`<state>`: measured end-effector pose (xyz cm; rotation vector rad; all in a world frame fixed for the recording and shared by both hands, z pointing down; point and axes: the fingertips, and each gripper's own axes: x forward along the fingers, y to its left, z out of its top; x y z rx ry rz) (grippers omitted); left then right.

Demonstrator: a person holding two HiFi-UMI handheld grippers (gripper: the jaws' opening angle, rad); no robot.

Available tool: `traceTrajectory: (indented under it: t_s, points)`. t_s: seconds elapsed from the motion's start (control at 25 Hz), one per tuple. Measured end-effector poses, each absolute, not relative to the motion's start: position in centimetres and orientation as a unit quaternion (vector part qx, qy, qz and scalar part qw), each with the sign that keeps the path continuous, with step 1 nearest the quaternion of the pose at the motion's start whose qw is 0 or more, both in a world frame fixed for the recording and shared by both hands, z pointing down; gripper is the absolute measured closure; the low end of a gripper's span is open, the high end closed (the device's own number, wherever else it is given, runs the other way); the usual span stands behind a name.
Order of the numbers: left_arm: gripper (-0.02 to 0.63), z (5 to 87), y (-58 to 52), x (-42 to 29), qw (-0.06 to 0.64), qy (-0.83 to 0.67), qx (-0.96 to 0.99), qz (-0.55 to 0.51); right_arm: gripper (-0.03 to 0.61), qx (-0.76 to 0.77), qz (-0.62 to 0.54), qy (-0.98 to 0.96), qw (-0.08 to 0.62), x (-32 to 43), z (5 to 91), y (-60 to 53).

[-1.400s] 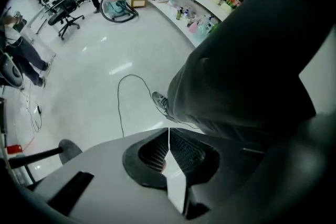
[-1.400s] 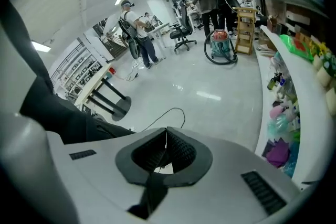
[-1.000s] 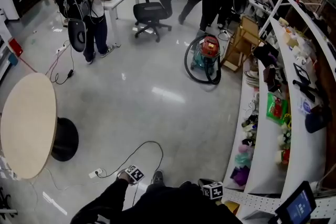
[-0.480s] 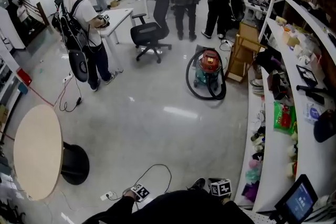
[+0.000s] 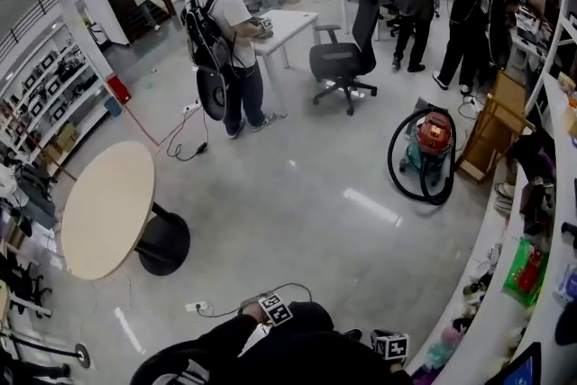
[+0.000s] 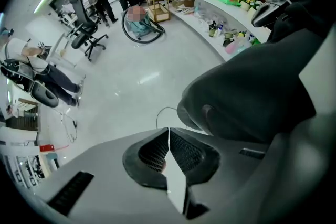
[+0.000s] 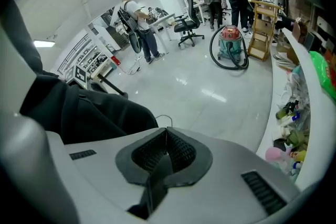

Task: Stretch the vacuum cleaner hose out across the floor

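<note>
Both tongs were held closed and empty: the left gripper (image 6: 168, 139) and the right gripper (image 7: 167, 139) had their jaws pressed together. The red vacuum cleaner (image 5: 433, 144) was seen well ahead near the floor's right edge, its black hose (image 5: 390, 160) apparently looped around it.

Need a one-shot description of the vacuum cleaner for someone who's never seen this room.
Follow the long white shelving along the room's right side to the wooden rack near its far end. Just left of that rack, on the open floor, stands the vacuum cleaner: the only red-topped canister there, with a black hose looped around it.
</note>
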<state>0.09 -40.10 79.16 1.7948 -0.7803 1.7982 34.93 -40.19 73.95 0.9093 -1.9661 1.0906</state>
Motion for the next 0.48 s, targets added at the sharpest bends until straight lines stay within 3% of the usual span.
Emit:
traceTrajectory:
  t_s: [0.32,0.48]
  points:
    - [0.588,83.2,-38.5,-4.0,0.309,-0.248,0.599,0.696,0.565,0.355,0.42,-0.756,0.355,35.8,74.6,-46.8]
    - [0.588,84.7,-43.5,-5.6,0.333,-0.248,0.601,0.683,0.565,0.383,0.414,-0.74,0.366,36.2,73.8,-52.1]
